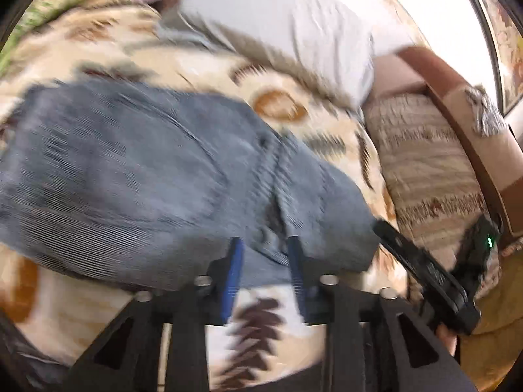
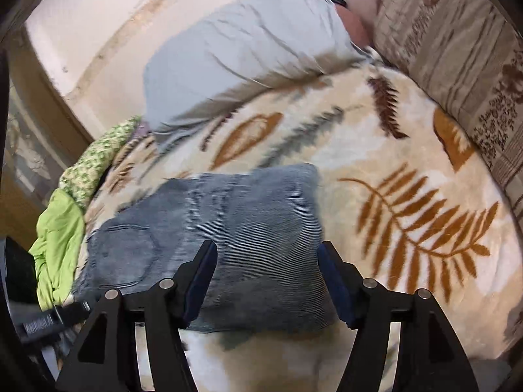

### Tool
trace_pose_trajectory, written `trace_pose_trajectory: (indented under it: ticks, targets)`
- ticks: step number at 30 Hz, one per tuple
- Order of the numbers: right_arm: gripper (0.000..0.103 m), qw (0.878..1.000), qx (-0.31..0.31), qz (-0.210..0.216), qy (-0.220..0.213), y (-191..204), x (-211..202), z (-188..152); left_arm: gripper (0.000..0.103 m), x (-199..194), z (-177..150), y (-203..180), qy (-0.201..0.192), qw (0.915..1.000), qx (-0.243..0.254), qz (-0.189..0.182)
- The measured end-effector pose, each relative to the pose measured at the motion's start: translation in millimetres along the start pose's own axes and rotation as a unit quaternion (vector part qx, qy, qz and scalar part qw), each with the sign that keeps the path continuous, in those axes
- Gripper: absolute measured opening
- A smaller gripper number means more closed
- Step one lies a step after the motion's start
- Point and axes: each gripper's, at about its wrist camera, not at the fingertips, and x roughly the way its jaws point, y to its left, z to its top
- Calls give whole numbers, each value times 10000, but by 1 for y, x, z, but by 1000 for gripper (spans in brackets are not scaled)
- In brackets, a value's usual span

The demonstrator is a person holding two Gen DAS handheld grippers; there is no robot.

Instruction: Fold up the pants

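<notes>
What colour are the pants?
Faded blue-grey, ribbed like corduroy; the pants show best in the right wrist view.

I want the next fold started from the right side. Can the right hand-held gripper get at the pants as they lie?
Probably yes: the right hand-held gripper is open right over the pants, which lie flat on the blanket with nothing between.

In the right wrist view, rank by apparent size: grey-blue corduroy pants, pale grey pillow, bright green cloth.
1-2. Grey-blue corduroy pants and pale grey pillow: similar; pants sit nearer, so unsure.
3. Bright green cloth, clearly smallest.
</notes>
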Motion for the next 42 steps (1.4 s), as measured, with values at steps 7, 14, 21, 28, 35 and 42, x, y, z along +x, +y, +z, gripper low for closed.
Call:
trace_pose_trajectory:
  ticks: [7, 14, 21, 28, 35, 42]
  targets:
    - [72, 9977, -250, -300, -559, 53, -23, 1, 51, -42, 14, 83, -488, 9940, -971, 133]
    - [78, 9898, -564, -711, -1095, 83, -46, 15, 52, -67, -11, 118, -975, 9810, -1657, 269]
    - [78, 9939, -458, 1006, 11, 132, 2, 7, 54, -87, -30, 148, -1125, 9612, -2466, 520]
    - [64, 9707, -591, 1918, 1322, 199, 77, -27, 54, -99, -35, 164, -1204, 9516, -2816, 260]
    - [53, 9643, -735, 1830, 1769, 230, 112, -60, 54, -102, -56, 190, -1227, 9474, -2948, -230]
    - [53, 9675, -1066, 1497, 1738, 241, 111, -66, 58, -96, -74, 207, -1171, 9311, -3441, -304]
